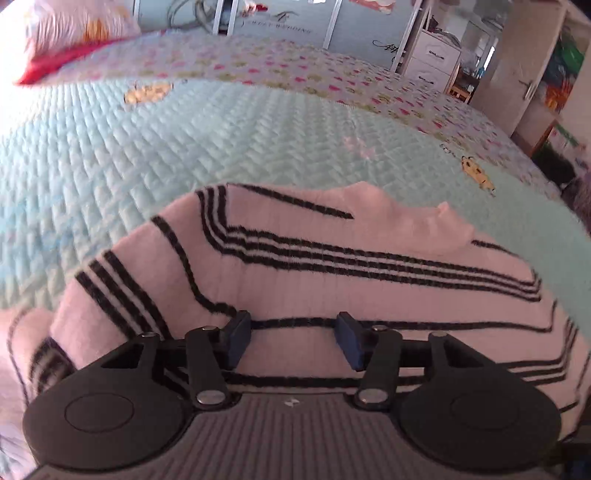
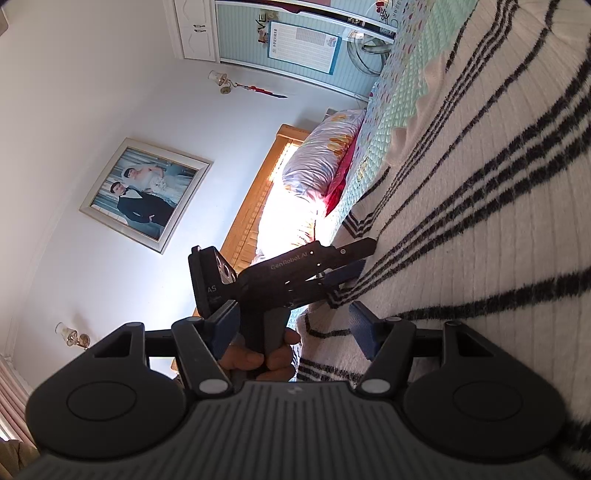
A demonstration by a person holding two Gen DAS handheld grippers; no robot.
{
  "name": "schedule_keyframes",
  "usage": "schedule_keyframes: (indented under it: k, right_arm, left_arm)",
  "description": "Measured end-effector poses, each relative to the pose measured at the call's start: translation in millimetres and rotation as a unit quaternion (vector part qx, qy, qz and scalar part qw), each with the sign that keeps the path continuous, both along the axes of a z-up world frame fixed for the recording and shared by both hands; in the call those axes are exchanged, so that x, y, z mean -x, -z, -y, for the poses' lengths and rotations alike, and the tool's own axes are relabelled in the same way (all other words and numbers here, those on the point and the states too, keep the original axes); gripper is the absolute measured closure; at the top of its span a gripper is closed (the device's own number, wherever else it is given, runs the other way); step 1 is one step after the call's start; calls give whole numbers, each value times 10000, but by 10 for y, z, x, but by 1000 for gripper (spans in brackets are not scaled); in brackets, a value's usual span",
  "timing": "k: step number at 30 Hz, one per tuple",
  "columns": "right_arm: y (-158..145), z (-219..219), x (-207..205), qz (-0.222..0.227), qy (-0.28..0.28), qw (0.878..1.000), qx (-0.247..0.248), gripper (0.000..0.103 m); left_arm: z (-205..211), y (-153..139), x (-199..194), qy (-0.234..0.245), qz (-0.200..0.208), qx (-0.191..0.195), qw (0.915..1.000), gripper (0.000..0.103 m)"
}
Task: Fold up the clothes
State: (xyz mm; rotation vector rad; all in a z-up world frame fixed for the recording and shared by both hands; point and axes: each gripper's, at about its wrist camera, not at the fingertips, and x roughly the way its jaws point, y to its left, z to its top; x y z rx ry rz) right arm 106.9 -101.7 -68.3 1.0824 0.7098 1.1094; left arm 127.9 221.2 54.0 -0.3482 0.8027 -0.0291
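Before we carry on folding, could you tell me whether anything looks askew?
The striped sweater lies rumpled on the quilt, its stripes running at clashing angles; nothing looks damaged or spilled.

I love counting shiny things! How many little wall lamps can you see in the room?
2. One wall lamp hangs high on the wall beside the white cupboard; the other wall lamp sits lower, past the framed photo. More may be hidden.
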Motion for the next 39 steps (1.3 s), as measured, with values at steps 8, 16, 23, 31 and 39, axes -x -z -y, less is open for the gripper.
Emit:
schedule_keyframes:
  k: [8, 16, 23, 31, 39]
  right_arm:
    - [1, 20, -11, -18, -1, 10000, 7, 37]
    - [-6, 34, -10, -23, 14, 10000, 43, 37]
    - [-267, 500, 595, 5, 1124, 9909, 748, 37]
    - [-339, 2854, 2861, -939, 4285, 8834, 1649, 23]
    - [-95, 3801, 3248, -1637, 5336, 8278, 566, 26]
  left_arm:
    - [286, 173, 294, 266, -184, -929, 9952, 30]
    - [525, 330, 523, -3, -99, -1363, 9906, 24]
    - [907, -47, 1239, 152, -113, -940, 9954, 25]
    - [1079, -32, 2156, 41, -495, -106, 9987, 24]
    - [1115, 97, 2958, -224, -1052, 663, 9920, 24]
